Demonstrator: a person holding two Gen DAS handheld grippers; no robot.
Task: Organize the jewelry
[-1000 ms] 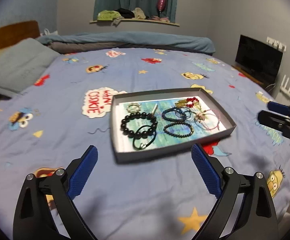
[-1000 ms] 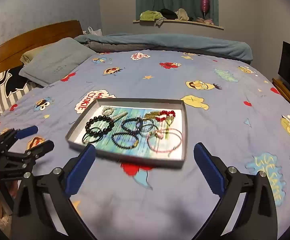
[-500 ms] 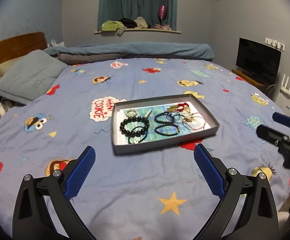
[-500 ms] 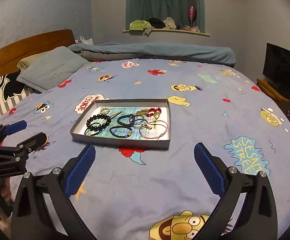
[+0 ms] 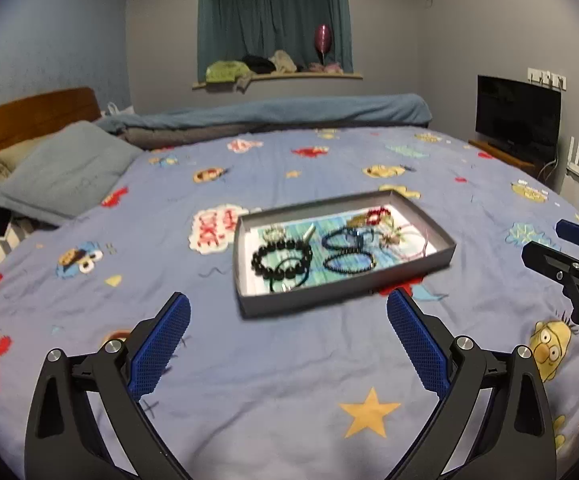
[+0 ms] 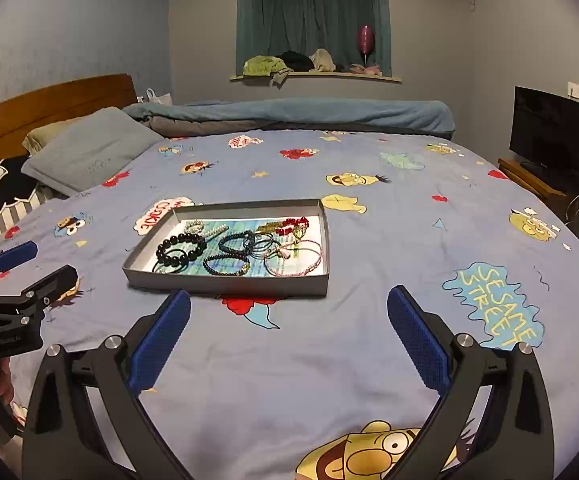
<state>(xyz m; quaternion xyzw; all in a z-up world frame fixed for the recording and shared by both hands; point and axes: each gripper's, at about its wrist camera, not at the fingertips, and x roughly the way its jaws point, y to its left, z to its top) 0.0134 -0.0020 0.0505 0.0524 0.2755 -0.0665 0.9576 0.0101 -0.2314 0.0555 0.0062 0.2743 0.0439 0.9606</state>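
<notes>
A shallow grey tray (image 5: 329, 300) (image 6: 225, 286) lies on the blue cartoon-print bedspread. It holds a black bead bracelet (image 5: 281, 260) (image 6: 180, 249), dark cord bracelets (image 5: 347, 263) (image 6: 225, 266), pink string bracelets (image 6: 293, 258), a red bead piece (image 5: 377, 214) (image 6: 292, 224) and a small ring-like piece (image 6: 193, 226). My left gripper (image 5: 289, 328) is open and empty, short of the tray's near edge. My right gripper (image 6: 289, 328) is open and empty, also short of the tray. Each gripper shows at the edge of the other's view.
A grey pillow (image 5: 65, 168) and wooden headboard (image 6: 49, 100) lie at the left. A folded blue duvet (image 5: 281, 114) runs along the far side. A TV (image 5: 517, 118) on a low stand is at the right.
Both grippers have pulled back and up from the tray, which now looks smaller and farther away. Both stay open and empty.
</notes>
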